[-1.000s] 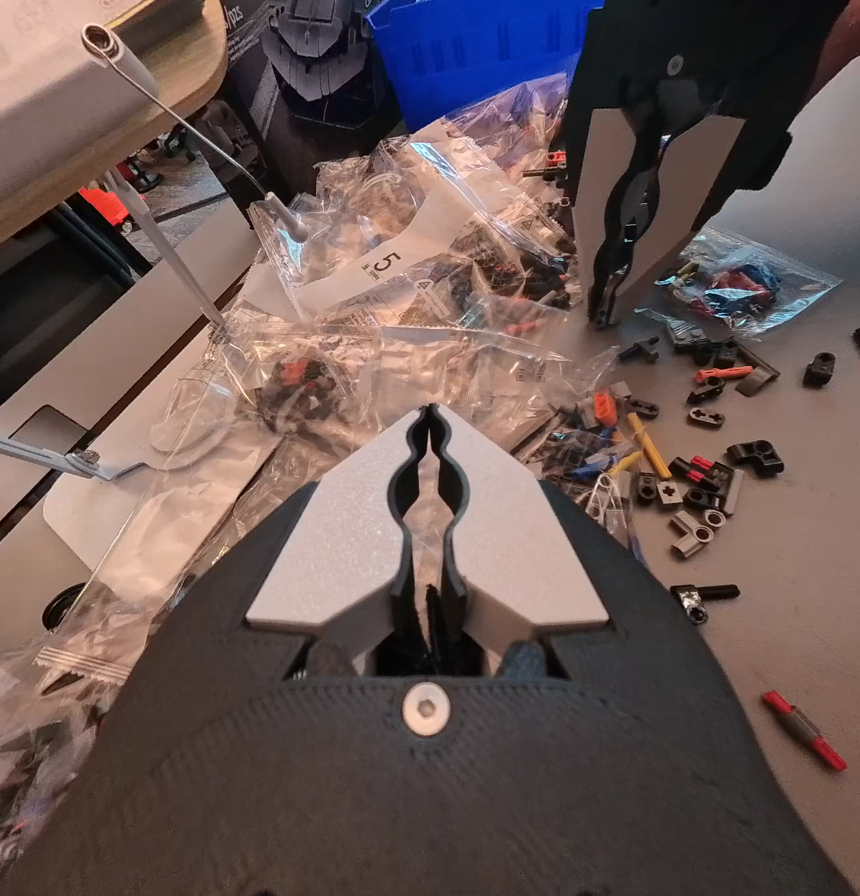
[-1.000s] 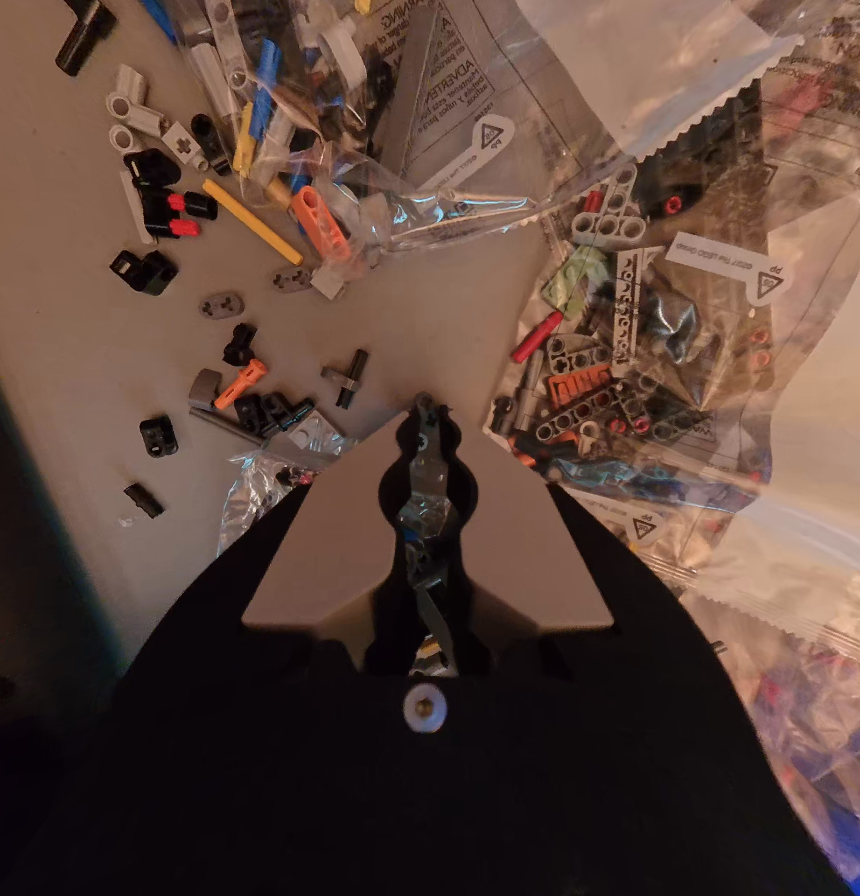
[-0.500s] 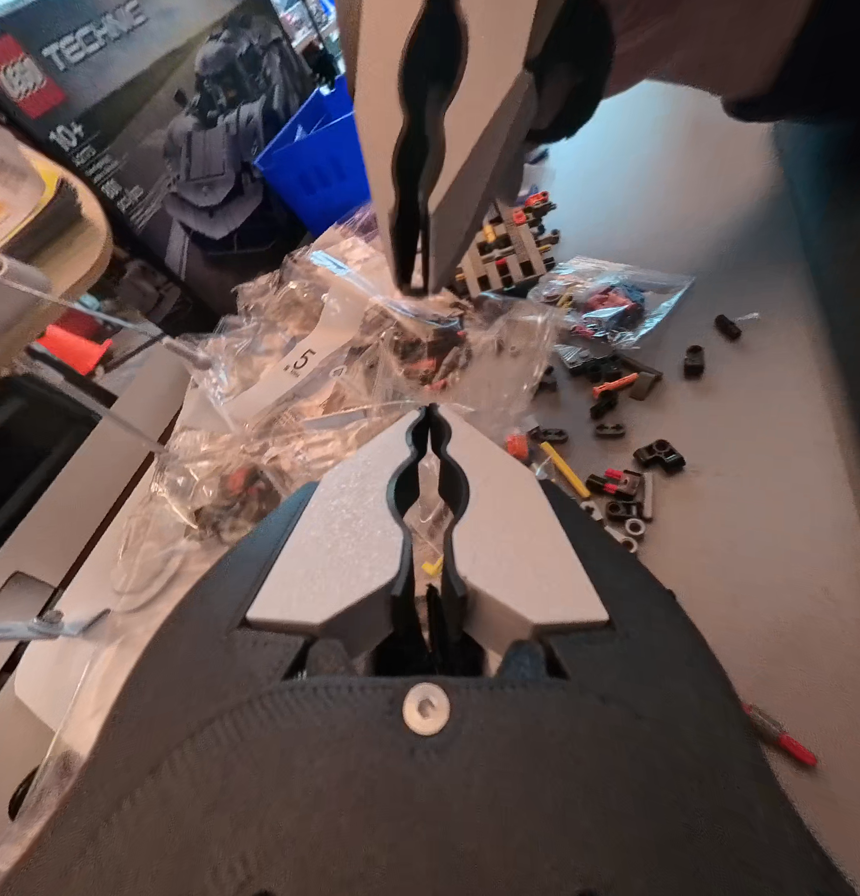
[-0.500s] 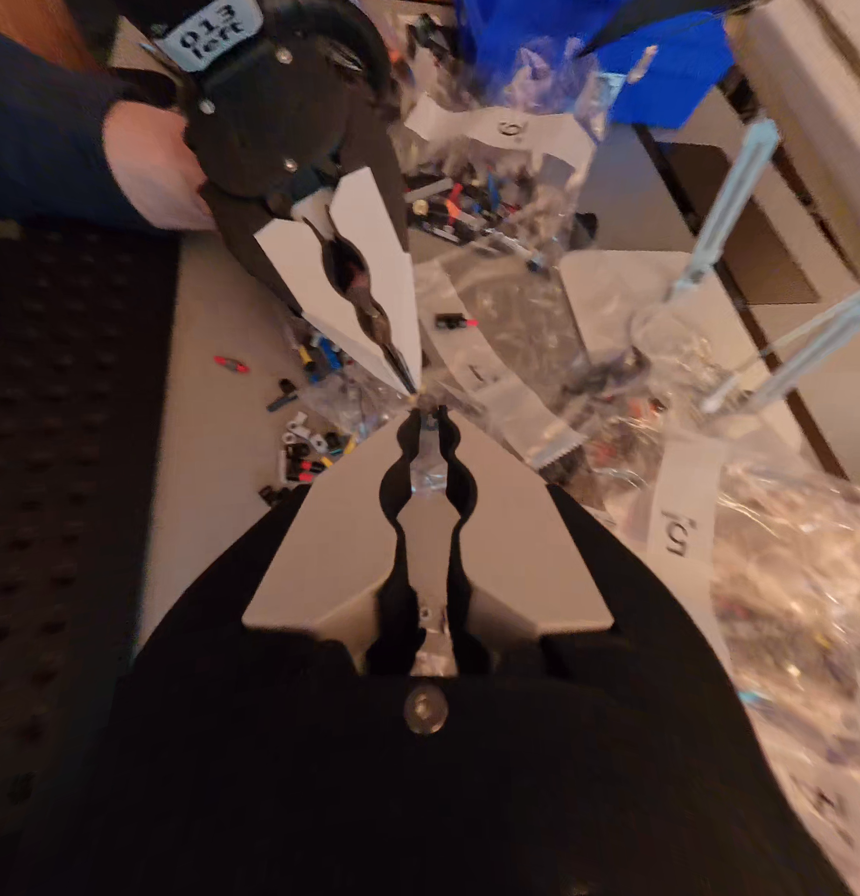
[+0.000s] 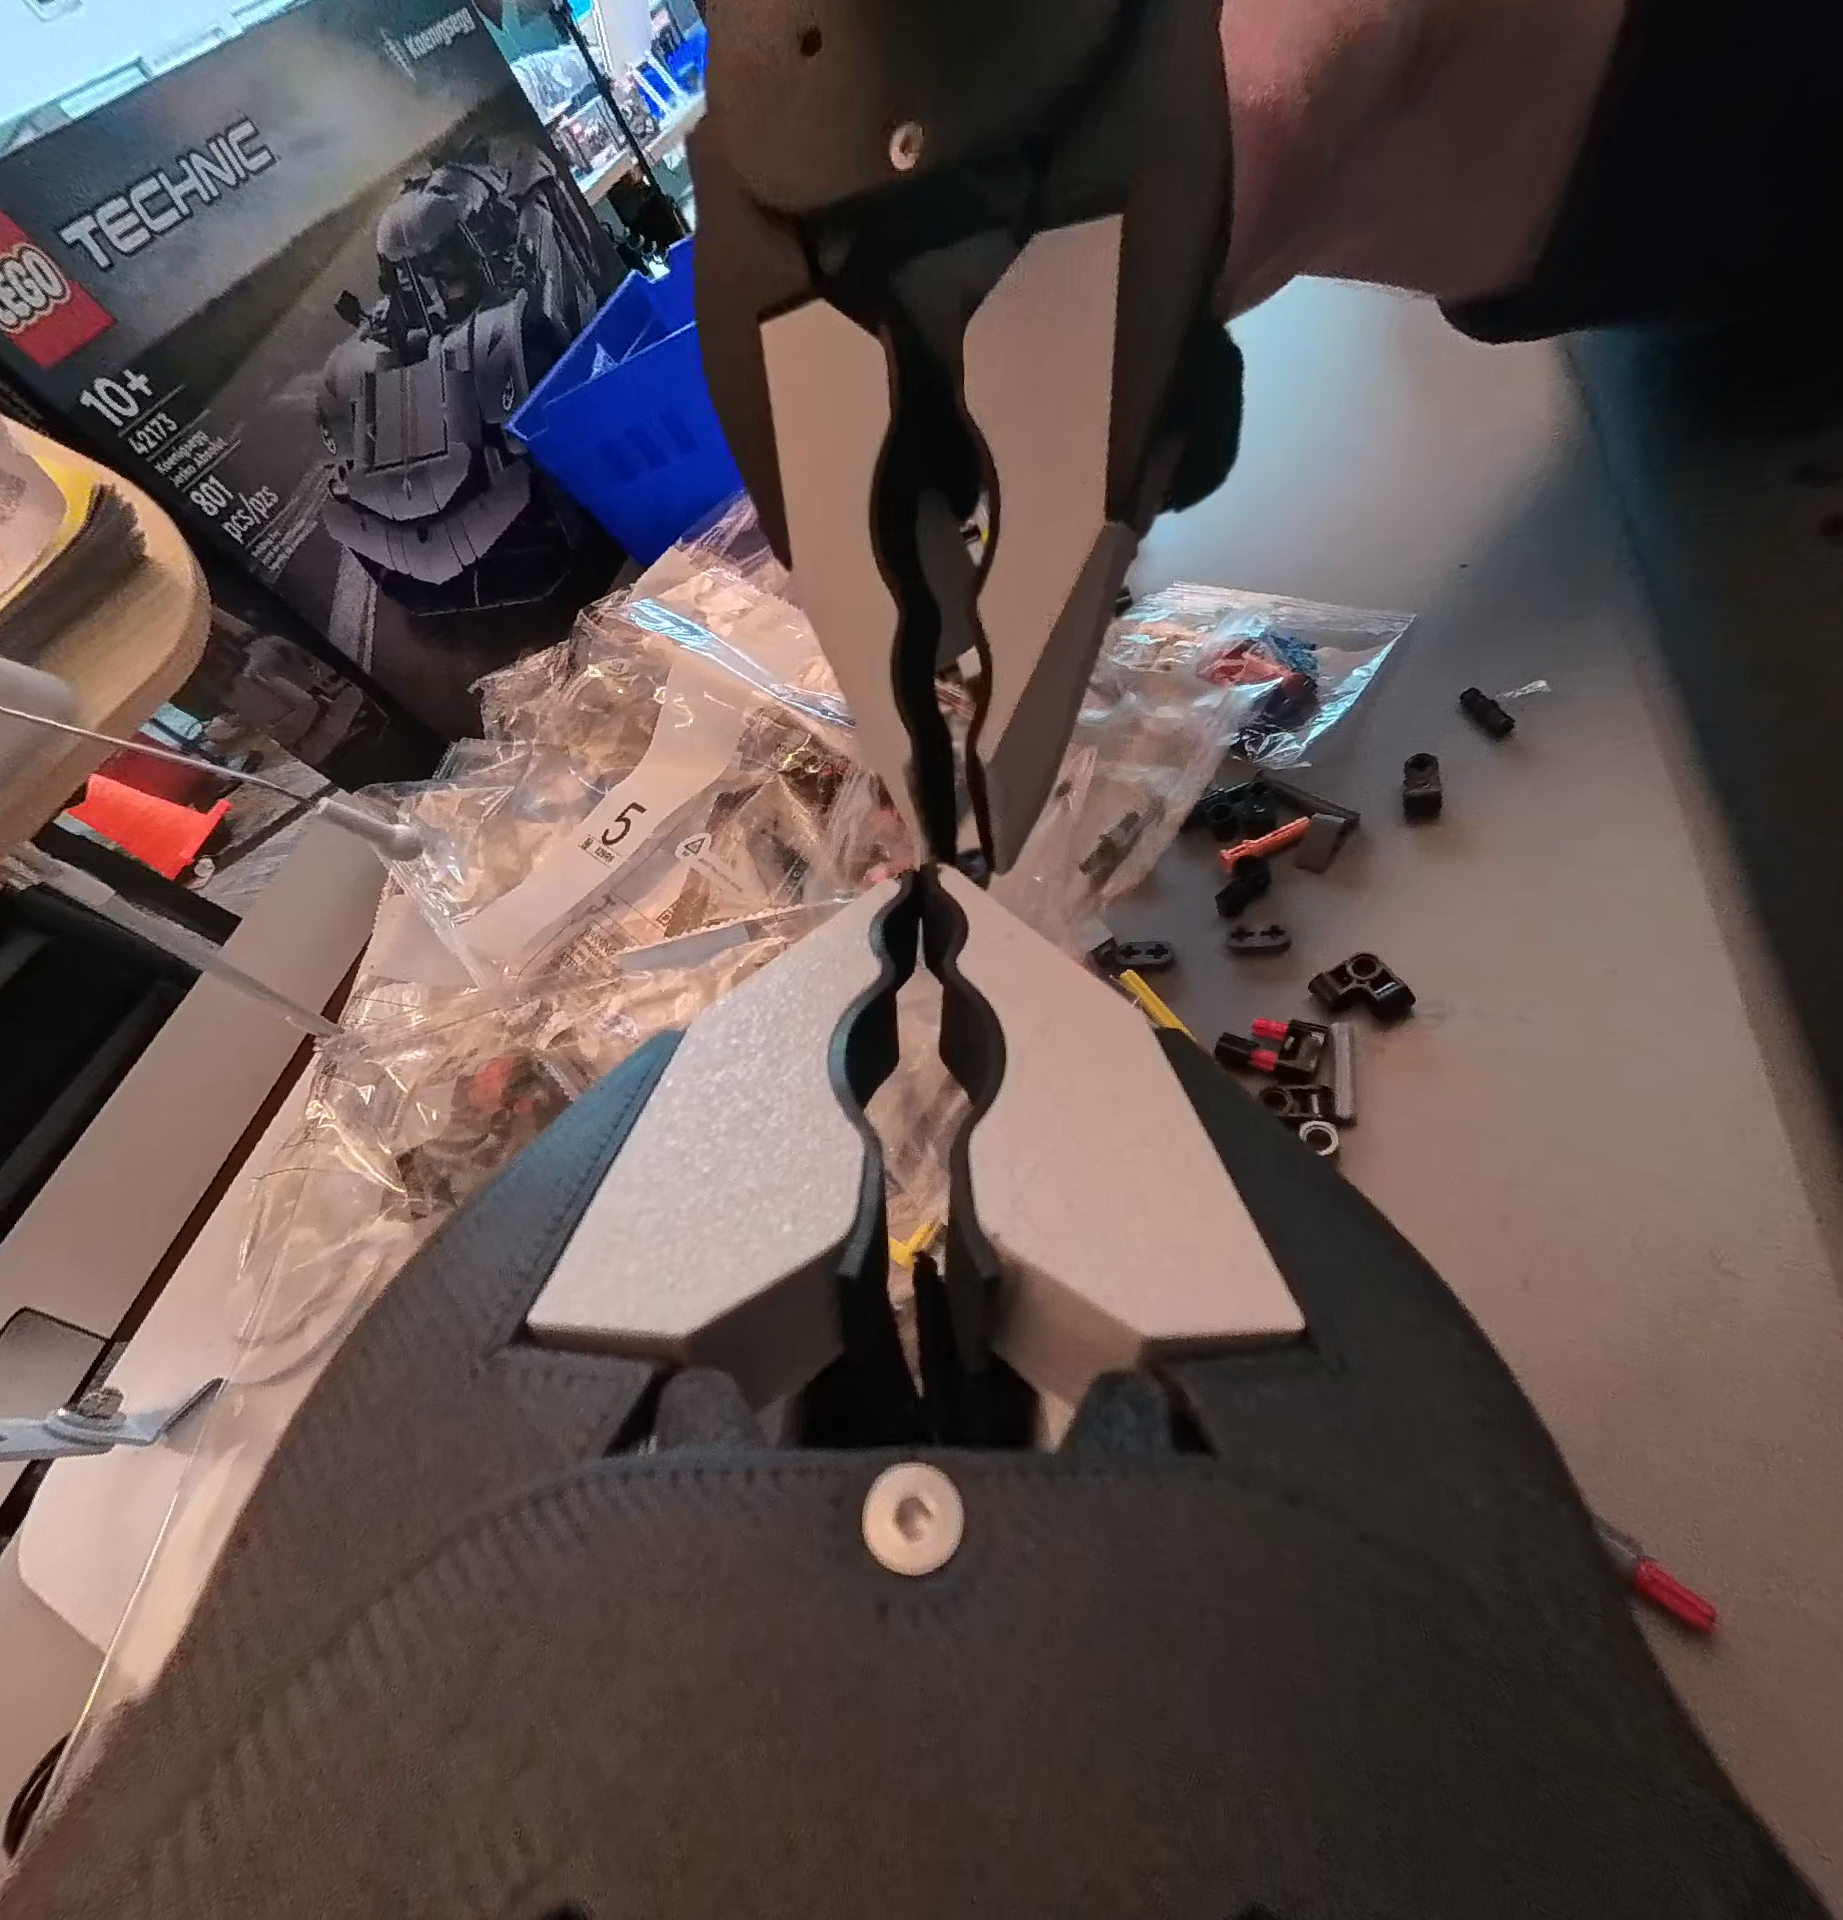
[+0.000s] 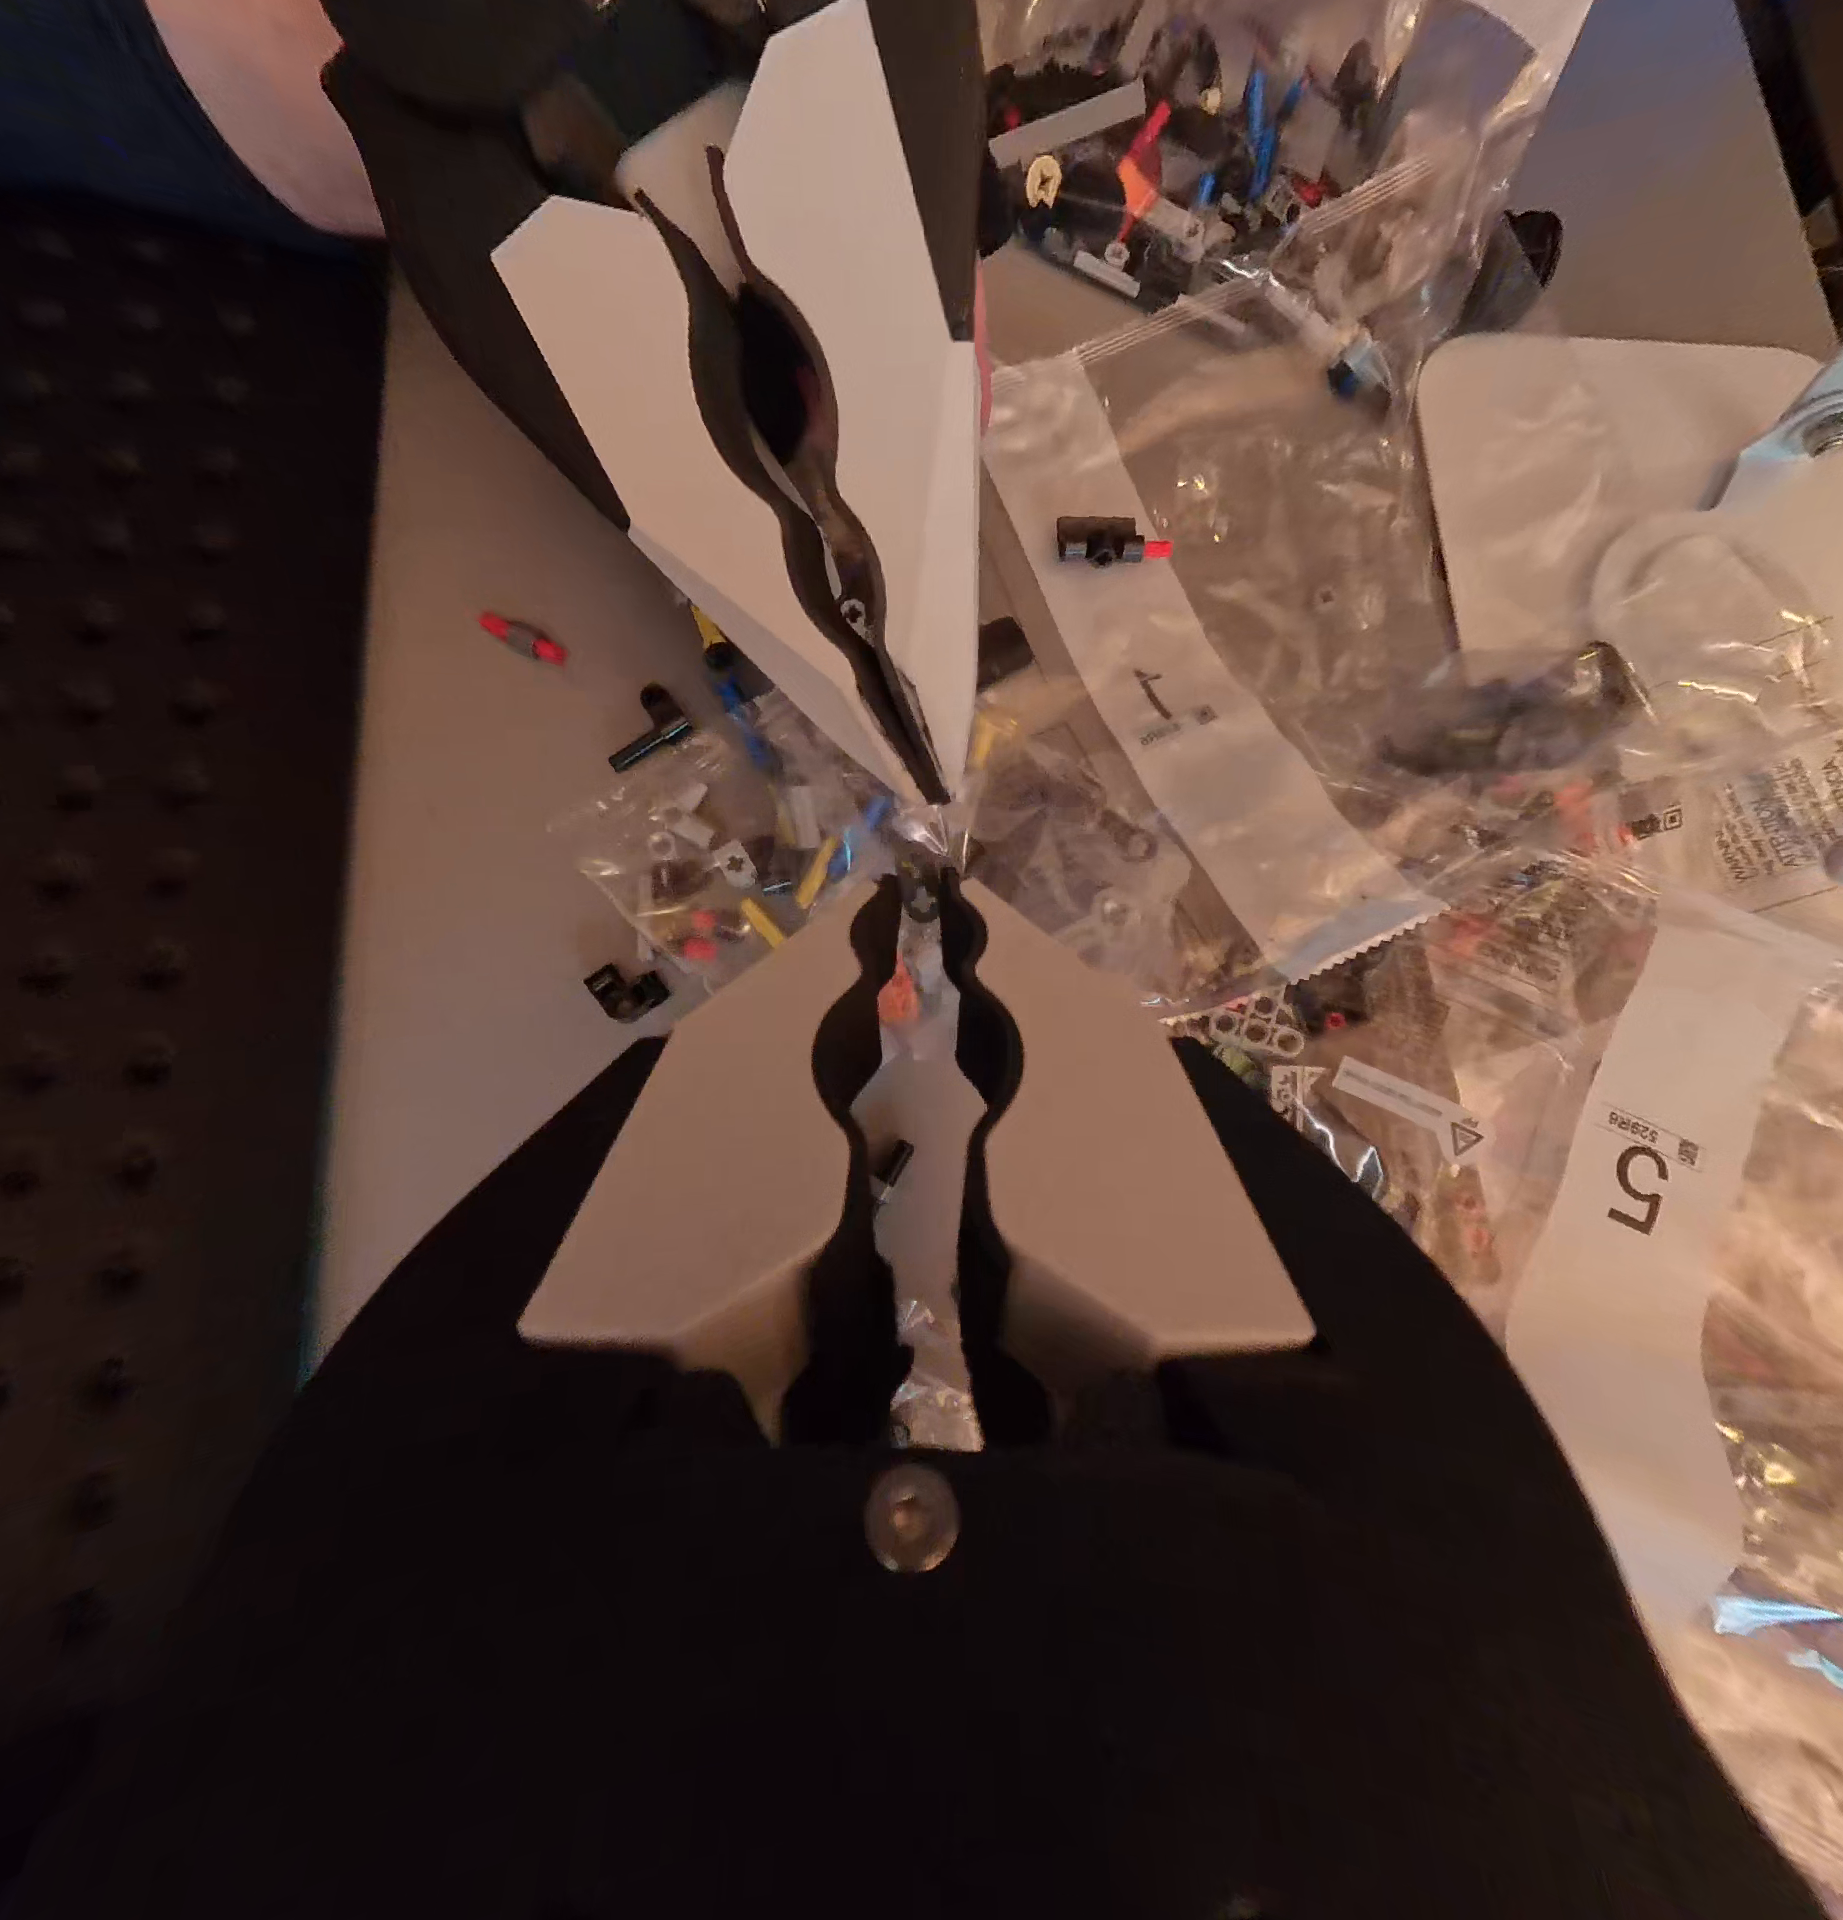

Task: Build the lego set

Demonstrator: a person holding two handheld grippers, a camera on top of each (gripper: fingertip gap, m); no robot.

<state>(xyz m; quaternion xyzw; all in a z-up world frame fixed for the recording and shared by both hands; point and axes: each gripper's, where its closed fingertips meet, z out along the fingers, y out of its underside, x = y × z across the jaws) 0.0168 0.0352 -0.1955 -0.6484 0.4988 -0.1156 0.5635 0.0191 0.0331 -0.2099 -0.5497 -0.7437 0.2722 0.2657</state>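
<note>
Blue bin [image 5: 626, 416] behind bags; orange cone [image 5: 148, 821] at left; dark studded mat [image 6: 148, 727] beside table.

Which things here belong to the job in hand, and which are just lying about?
In use:
left gripper and right gripper, both pinching the small bag
loose pieces on the table

Lying about:
box
blue bin
numbered bag

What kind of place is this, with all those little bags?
Probably a workshop or lab bench used for toy building: a grey table strewn with clear bags of small parts, loose plastic pieces, a boxed building set and a blue bin behind.
</note>
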